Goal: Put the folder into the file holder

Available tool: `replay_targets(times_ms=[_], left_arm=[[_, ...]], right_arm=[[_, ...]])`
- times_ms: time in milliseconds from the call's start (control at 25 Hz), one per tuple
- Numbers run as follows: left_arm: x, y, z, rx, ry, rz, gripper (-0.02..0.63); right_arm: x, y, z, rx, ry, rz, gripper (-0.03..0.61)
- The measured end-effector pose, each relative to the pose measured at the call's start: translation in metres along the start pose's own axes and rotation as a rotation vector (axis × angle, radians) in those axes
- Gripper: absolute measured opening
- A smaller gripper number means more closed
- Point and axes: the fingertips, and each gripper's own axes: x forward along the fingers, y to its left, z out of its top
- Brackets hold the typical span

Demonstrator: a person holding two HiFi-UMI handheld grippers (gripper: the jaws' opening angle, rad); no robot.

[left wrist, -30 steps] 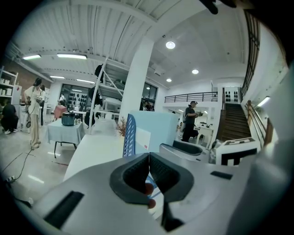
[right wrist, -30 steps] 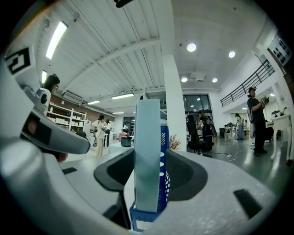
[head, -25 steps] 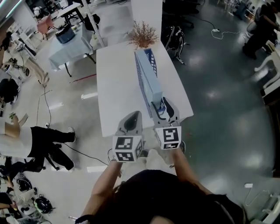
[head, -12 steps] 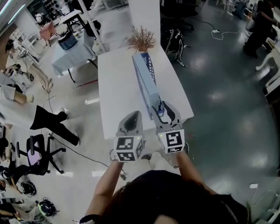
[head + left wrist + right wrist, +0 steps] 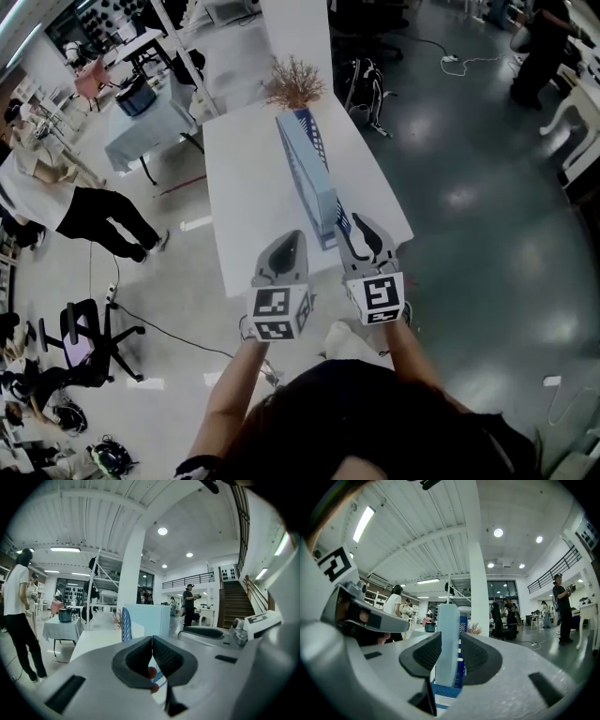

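A tall light-blue folder [image 5: 305,173] stands on edge inside a blue patterned file holder [image 5: 316,131] that runs lengthwise down the white table [image 5: 248,187]. My right gripper [image 5: 351,228] is at the folder's near end. In the right gripper view the folder [image 5: 447,639] stands upright between the jaws, which have just been closing, and both pads press its faces. The holder's blue base [image 5: 447,688] shows below. My left gripper [image 5: 287,247] hovers beside it at the table's near edge, shut with nothing in it [image 5: 151,641].
A dried plant [image 5: 293,82] stands at the table's far end, just beyond the holder. A person [image 5: 84,211] walks on the floor to the left, near an office chair [image 5: 89,342]. More tables and people fill the room behind.
The right gripper's jaws have narrowed onto the folder and the hand has shifted slightly. The left gripper has stayed put. The person on the left has walked across the floor.
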Motion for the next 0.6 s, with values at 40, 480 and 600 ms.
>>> replay_targets(times_ms=[40, 480, 600], left_arm=[[-0.002, -0.001, 0.001, 0.005, -0.001, -0.006, 0.006], [-0.042, -0.002, -0.005, 0.026, -0.012, -0.055, 0.006], [-0.051, -0.003, -0.005, 0.029, -0.02, -0.065, 0.005]], right_arm=[[-0.002, 0.0, 0.0, -0.002, 0.004, -0.01, 0.127], [-0.036, 0.009, 0.005, -0.013, 0.018, -0.115, 0.05], [-0.045, 0.013, 0.008, -0.026, 0.021, -0.133, 0.021]])
